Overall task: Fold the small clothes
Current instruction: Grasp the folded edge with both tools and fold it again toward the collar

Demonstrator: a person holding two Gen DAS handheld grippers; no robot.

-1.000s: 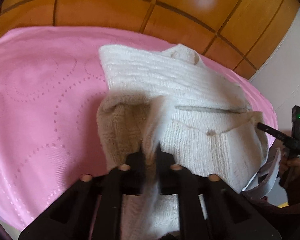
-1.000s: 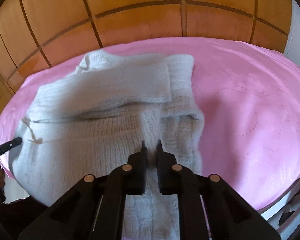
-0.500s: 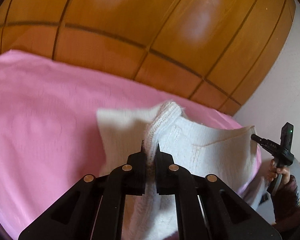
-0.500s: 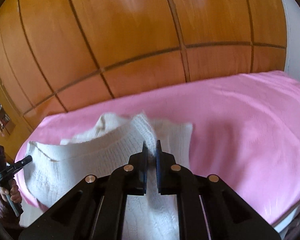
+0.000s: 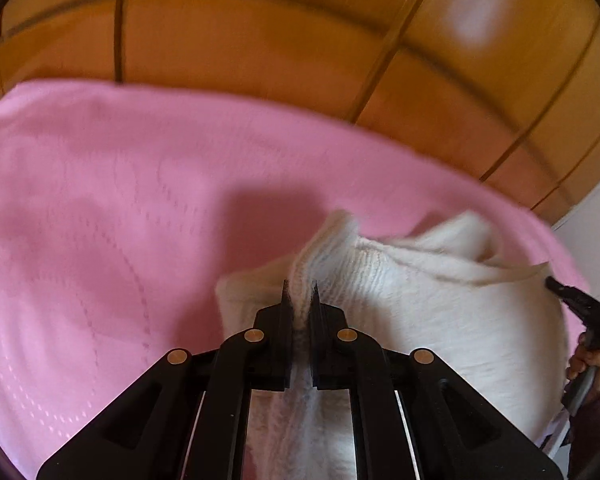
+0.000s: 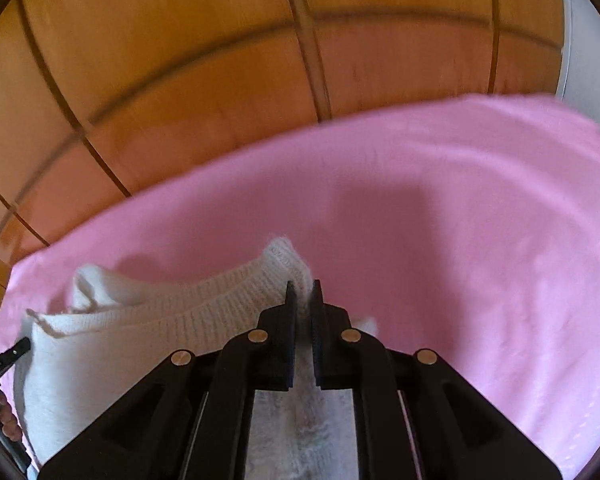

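Note:
A white knit garment hangs in a raised fold over the pink bed cover. My left gripper is shut on one ribbed corner of it. In the right wrist view the same garment stretches away to the left, and my right gripper pinches its other corner; its jaws are opening slightly with the knit still between them. The top edge sags between the two grips. Each view shows the other gripper's tip at its side edge. Both views are blurred by motion.
A wooden panelled wall rises directly behind the bed. A white wall stands at the far right. A person's hand grips the right tool's handle. Pink cover stretches left of the garment in the left view.
Both grippers have carried the pinched knit edge forward across the bed towards the wooden wall. The garment part that lay flat ahead of them has passed out of sight beneath.

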